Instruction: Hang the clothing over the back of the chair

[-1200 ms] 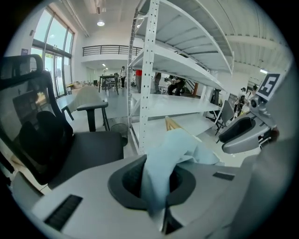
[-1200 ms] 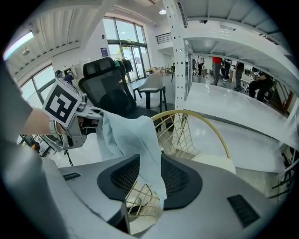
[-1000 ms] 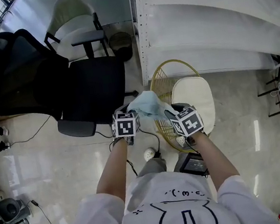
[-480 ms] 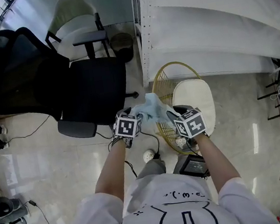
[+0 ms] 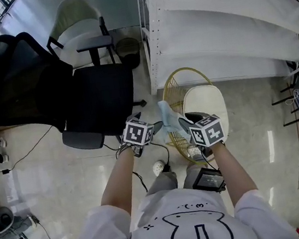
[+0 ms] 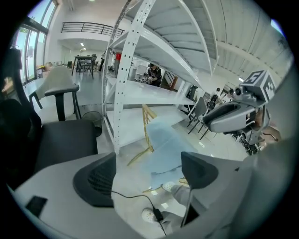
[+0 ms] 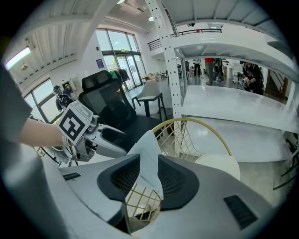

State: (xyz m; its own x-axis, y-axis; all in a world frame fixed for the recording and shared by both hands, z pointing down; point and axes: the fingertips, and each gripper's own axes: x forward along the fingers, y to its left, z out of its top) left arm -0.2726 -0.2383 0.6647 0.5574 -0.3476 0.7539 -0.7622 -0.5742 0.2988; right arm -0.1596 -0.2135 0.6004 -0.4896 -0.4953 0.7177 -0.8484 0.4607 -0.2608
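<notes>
Left tongs (image 6: 147, 173) just opened empty; right tongs (image 7: 149, 178) tightened on half-hidden clothing (image 7: 145, 148).

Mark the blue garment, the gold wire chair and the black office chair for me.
blue garment (image 5: 169, 119): head view, middle fold
gold wire chair (image 5: 184, 69): head view, top rim
black office chair (image 5: 105, 97): head view, seat

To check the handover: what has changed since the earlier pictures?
The left gripper has just opened its jaws and let go of the cloth. The cloth now hangs from the right gripper alone, whose jaws have just been closing further on it. The chair stays put.
</notes>
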